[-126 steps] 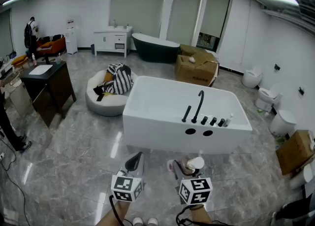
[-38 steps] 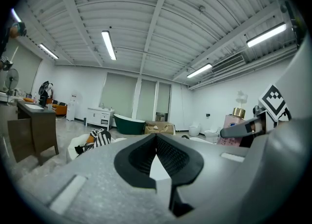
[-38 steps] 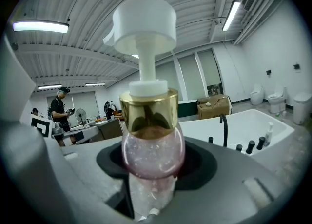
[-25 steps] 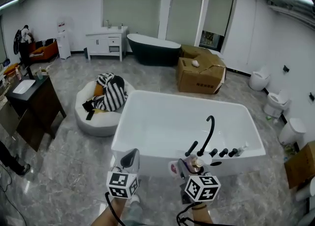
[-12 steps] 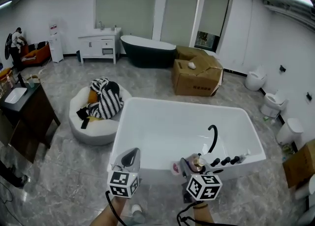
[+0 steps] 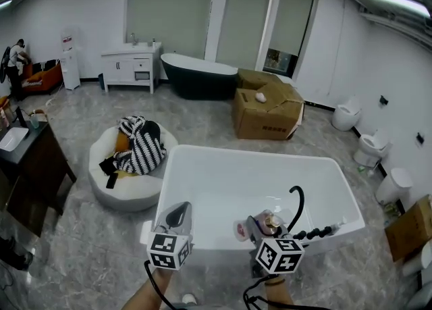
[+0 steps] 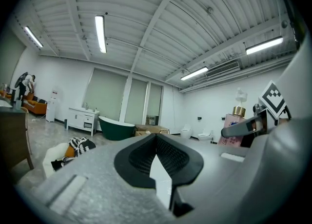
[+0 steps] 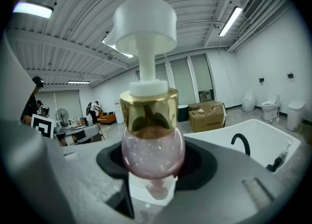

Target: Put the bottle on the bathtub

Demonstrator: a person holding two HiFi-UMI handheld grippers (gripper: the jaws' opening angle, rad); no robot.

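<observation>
The right gripper (image 6: 259, 227) is clamped on a pink pump bottle (image 6: 271, 221) over the bathtub's (image 6: 251, 156) near rim. The left gripper (image 6: 177, 215), jaws together, hovers there too.

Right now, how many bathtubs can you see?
2: the white rectangular bathtub in the foreground, and the dark oval bathtub by the far wall. Others may be hidden.
</observation>
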